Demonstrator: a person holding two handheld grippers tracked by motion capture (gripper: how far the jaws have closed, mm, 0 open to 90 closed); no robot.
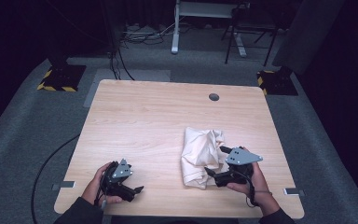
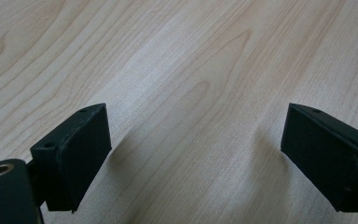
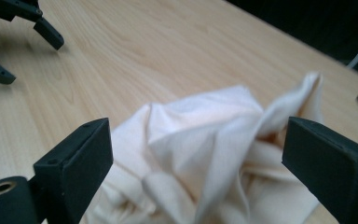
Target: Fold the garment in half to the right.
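In the right gripper view the right gripper (image 3: 196, 172) stands with its two black jaws spread wide, one at the lower left of the frame and one at the lower right, and nothing is clamped between them. The crumpled cream cloth (image 3: 214, 154) lies in the gap between the jaws and just beyond them, its folds heaped up and one ridge rising toward the upper right of the frame; whether either jaw touches the fabric cannot be told. In the left gripper view the left gripper (image 2: 196, 158) is likewise wide open, its jaws at the lower left and lower right corners of the frame, with only bare light wooden table (image 2: 182, 60) between them and their shadows falling on the grain. In the high view the right gripper (image 1: 216, 163) sits in the lower right part of the frame, held by the person's right hand (image 1: 251, 184), its jaws at the right edge of the cloth (image 1: 198, 154), which lies rumpled right of the table's centre. The left gripper (image 1: 137, 189) is in the lower left, near the table's front edge, held by the left hand (image 1: 98, 184) and well apart from the cloth. A small dark round hole (image 1: 213, 97) marks the table (image 1: 144, 121) near its far edge.
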